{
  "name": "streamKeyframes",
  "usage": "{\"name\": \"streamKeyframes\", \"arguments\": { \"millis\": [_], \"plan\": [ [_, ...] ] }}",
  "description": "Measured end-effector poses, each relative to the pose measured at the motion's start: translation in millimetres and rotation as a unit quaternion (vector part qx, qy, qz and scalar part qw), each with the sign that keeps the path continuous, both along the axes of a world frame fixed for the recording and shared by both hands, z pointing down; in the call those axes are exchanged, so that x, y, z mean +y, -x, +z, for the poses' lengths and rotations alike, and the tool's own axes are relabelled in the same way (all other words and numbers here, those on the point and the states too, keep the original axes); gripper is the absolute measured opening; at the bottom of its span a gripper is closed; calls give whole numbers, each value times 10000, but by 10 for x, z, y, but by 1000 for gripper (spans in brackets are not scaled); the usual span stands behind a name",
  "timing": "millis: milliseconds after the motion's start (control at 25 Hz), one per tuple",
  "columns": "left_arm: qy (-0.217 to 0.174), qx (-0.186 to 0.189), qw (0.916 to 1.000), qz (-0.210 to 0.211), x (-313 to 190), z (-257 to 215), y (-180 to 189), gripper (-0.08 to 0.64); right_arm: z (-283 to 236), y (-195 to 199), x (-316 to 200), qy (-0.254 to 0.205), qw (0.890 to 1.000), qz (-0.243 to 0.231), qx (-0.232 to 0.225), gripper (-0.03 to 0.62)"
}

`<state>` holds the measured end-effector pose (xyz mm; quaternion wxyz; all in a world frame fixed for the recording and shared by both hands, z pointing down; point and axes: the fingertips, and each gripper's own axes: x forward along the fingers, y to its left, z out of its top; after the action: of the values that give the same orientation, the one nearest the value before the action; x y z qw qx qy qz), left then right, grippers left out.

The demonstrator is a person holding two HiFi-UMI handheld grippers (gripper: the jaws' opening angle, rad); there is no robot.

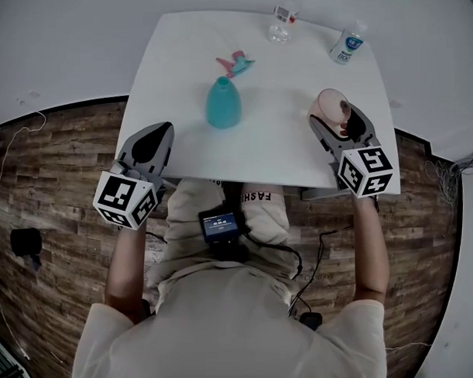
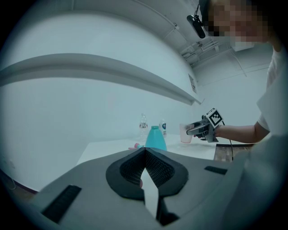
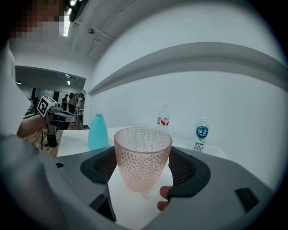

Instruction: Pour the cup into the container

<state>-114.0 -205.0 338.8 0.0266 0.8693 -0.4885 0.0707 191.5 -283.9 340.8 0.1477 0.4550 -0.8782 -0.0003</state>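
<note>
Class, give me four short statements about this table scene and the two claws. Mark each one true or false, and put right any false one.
1. The right claw grips the pink dimpled translucent cup. True.
2. The teal cone-shaped plastic container stands upright on the white table. True.
3. The left claw holds that container. False: it is shut, empty and well apart from the container.
4. Only one bottle stands at the table's far edge. False: two clear plastic bottles stand there.

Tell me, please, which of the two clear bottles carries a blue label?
The right bottle, nearer the pink cup; the left bottle has a red-and-white label.
</note>
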Motion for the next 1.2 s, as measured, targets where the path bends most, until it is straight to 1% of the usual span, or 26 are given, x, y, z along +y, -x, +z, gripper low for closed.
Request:
{"name": "streamKeyframes", "arguments": {
  "millis": [320,680,1200],
  "plan": [
    [50,-31,10000,-3,9,43,-13,9,117,-37,-20,107,9999,45,-7,363],
    [114,-55,9999,11,-1,102,-55,9,347,44,-73,332,9994,-36,55,364],
    [178,-3,9998,1,-8,177,-45,9,354,106,-100,330,9994,-38,-25,364]
  ]
}}
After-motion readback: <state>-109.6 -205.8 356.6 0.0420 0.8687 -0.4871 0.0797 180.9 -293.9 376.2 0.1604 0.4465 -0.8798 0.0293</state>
